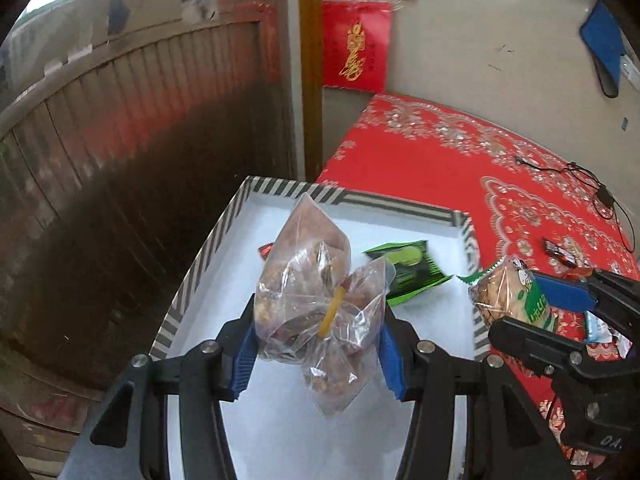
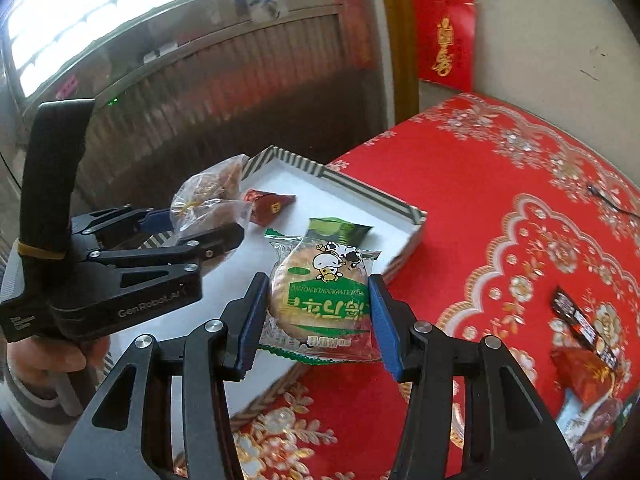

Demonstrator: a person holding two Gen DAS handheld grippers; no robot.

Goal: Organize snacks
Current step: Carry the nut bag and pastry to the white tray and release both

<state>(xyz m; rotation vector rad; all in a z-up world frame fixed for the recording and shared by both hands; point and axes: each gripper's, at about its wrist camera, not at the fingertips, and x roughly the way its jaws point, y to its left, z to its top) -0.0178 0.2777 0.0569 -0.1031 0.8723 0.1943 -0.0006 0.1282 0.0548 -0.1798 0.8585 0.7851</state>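
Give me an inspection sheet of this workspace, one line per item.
Surface: red patterned cloth, with a striped-rim white tray on it.
Job's things: green packet and red packet in tray.
Clutter: dark wrapper and other snacks on cloth.
Grippers: left tongs shut on clear nut bag above tray; right tongs shut on wrapped biscuit over the tray's edge.
Cables: black cable on cloth.
Surroundings: red wall hangings, wooden panelling.

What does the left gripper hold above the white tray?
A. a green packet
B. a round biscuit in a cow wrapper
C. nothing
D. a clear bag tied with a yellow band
D: the left gripper is shut on the clear bag, its yellow band visible, over the tray.
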